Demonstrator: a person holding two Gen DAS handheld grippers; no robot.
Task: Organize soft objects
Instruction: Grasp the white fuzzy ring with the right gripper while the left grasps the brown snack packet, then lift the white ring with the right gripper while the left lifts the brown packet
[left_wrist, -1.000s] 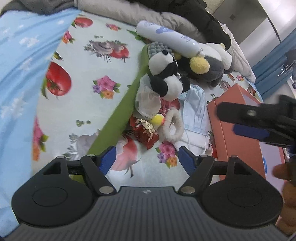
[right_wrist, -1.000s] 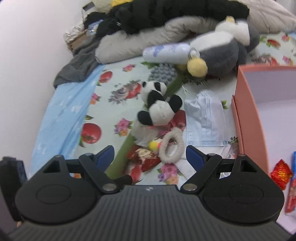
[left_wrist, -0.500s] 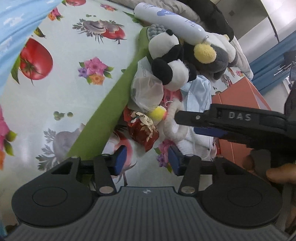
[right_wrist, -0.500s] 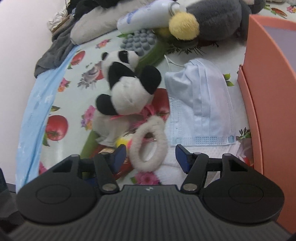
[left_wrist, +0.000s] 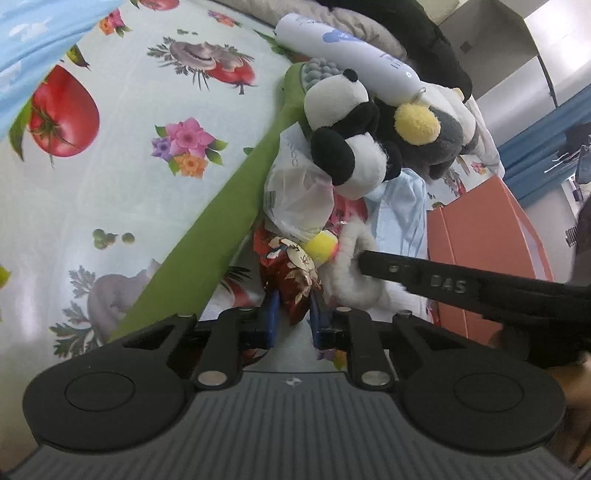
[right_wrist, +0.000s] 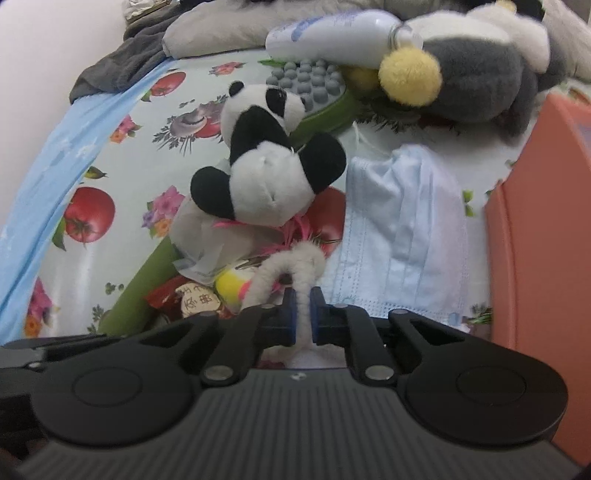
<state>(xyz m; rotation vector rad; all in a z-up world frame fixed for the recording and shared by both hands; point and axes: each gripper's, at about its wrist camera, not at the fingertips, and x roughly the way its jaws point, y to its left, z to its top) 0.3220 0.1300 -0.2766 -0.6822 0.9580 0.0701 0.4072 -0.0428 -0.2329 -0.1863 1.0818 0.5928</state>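
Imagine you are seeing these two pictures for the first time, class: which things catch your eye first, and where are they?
The black-and-white panda plush stands out, sitting mid-heap on the flowered sheet, with a grey plush with a yellow pom-pom behind it. Nearest the camera, the right tool is closing on a fluffy white ring, and the left tool pinches a red patterned packet. An orange box sits at the right.
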